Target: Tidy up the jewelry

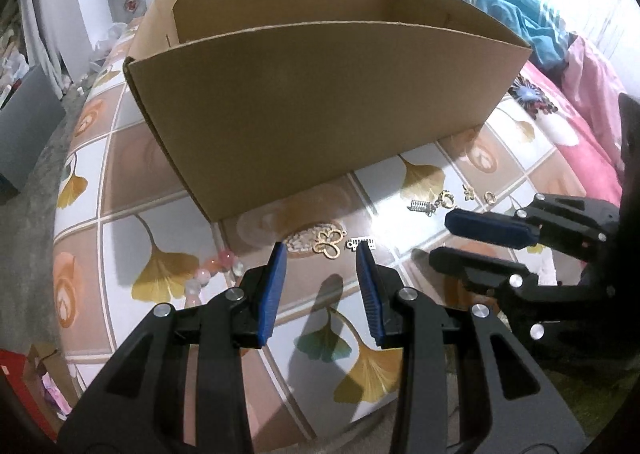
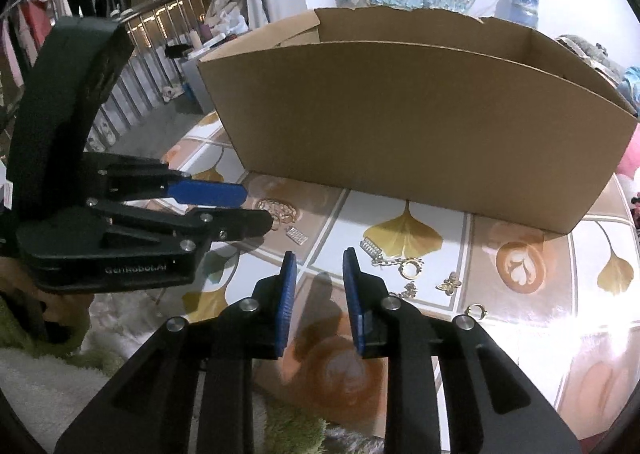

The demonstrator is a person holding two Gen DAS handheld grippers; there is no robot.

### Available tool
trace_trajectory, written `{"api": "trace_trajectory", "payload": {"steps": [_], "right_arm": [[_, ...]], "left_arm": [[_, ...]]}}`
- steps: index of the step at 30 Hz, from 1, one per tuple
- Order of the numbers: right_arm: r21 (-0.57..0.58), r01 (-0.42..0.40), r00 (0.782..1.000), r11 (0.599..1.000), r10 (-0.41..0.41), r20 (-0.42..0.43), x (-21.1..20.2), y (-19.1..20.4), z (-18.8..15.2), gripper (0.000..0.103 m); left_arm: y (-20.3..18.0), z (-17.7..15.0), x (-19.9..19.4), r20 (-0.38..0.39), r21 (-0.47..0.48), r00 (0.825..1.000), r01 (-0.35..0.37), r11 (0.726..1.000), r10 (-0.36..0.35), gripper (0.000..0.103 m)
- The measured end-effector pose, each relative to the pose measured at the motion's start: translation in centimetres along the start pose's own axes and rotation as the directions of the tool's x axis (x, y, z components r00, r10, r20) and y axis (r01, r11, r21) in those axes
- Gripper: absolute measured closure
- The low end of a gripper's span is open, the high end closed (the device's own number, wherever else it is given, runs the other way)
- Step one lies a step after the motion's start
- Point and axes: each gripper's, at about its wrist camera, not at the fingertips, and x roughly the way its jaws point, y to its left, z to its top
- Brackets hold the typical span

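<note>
both the left gripper and right gripper gape empty before the cardboard box; gold butterfly pendant and trinkets lie scattered along its near wall.

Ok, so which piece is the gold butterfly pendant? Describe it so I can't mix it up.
Start at the big open cardboard box on the ginkgo-patterned tablecloth. Just in front of its near wall, ahead of the left gripper, lies the gold butterfly pendant. It is an openwork outline of looped wings, larger than the small silver comb-shaped clasp right beside it and unlike the pink beads to its left.
</note>
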Motion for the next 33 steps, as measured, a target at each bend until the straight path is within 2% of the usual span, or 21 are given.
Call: {"api": "trace_trajectory", "payload": {"steps": [5, 11, 15, 22, 33], "right_arm": [[0.018, -0.004, 1.0, 1.0, 0.004, 0.012, -0.4, -0.1, -0.5, 0.079], [0.052, 0.005, 1.0, 0.999, -0.006, 0.024, -0.7, -0.4, -0.5, 0.079], [0.084, 0.018, 0.999, 0.996, -0.021, 0.042, -1.6, -1.1, -0.8, 0.079], [0.14, 0.009, 0.999, 0.99, -0.016, 0.046, -2.1, -2.5, -1.1, 0.079], [0.152, 0.013, 1.0, 0.988, -0.017, 0.026, -1.1, -2.6, -0.9, 0.079]], "left_arm": [[0.0, -0.4, -0.6, 0.013, 0.003, 1.0, 0.013, 1.0, -0.013, 0.069], [-0.7, -1.5, -1.0, 0.021, -0.006, 0.993, 0.113, 0.994, -0.113, 0.069], [-1.7, -2.1, -0.6, 0.011, 0.015, 0.989, 0.147, 0.989, -0.148, 0.069], [-2.2, -1.5, 0.4, 0.02, 0.012, 0.988, 0.152, 0.988, -0.152, 0.069], [-1.8, -0.1, 2.0, 0.027, 0.01, 0.989, 0.146, 0.989, -0.146, 0.069]]}}
